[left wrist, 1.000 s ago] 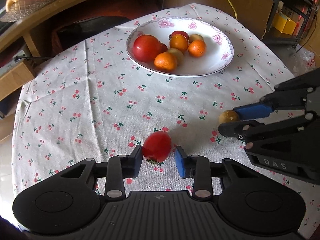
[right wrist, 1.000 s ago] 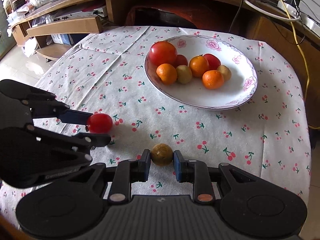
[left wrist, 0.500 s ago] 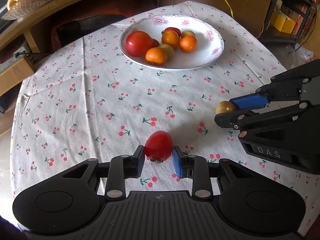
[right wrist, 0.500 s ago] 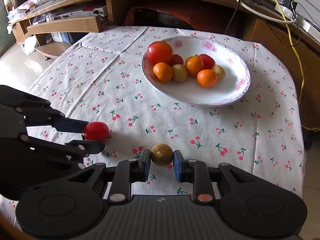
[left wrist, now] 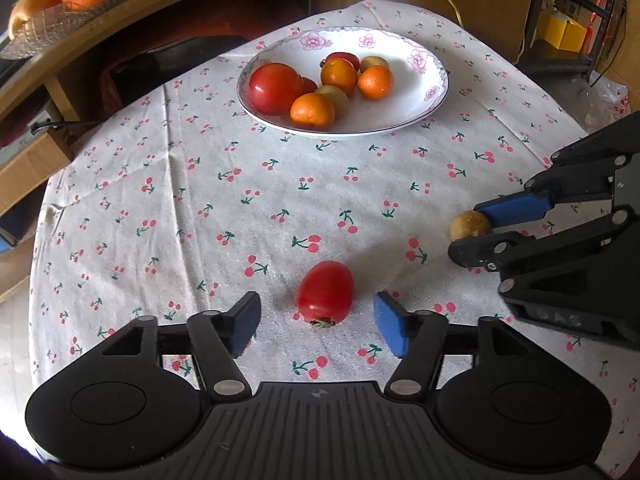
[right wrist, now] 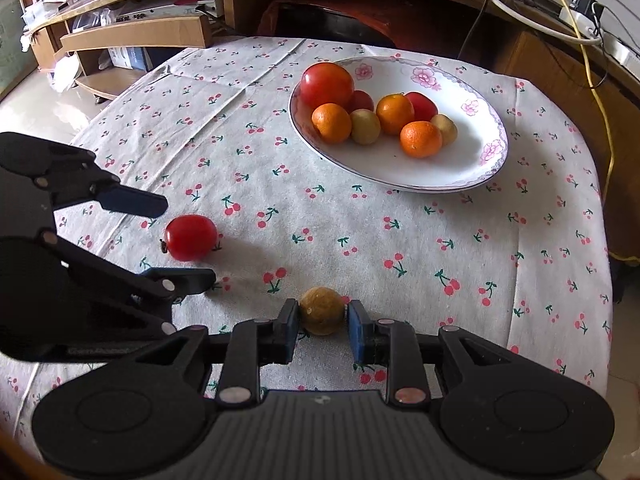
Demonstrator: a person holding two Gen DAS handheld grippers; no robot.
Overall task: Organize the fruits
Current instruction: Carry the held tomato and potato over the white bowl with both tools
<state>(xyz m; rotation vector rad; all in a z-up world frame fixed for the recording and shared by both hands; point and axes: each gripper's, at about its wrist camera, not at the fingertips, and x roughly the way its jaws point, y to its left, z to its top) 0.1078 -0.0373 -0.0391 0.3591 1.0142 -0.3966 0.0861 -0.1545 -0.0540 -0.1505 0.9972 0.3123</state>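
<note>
- my left claw (left wrist: pixel 316 322) stands wide apart, its blue pads clear of the small red tomato (left wrist: pixel 325 298) on both sides; it grips nothing.
- that tomato is smooth, glossy and egg-shaped, lying on the cloth between my left fingers; its long axis runs near to far, with the dried stem end towards me.
- my right claw (right wrist: pixel 322 330) is narrowed round a small round brownish-yellow fruit (right wrist: pixel 322 310) with a dull, rough skin. the pads sit close on both sides, but i cannot tell whether they press it or whether it rests on the cloth.
- from the left wrist view that brown fruit (left wrist: pixel 469 225) lies to the right of the tomato, apart from it.
- the tablecloth (left wrist: pixel 240 200) is white woven fabric printed with red cherries, creased along fold lines on a rounded table.
- at the far side sits a shallow oval white plate (right wrist: pixel 472 176), glazed, with pink flowers and a thin dark rim line.
- in it lie a large red tomato (right wrist: pixel 327 84), three dimpled oranges, two smaller red fruits and two pale yellow-green ones, clustered and touching towards its left half.
</note>
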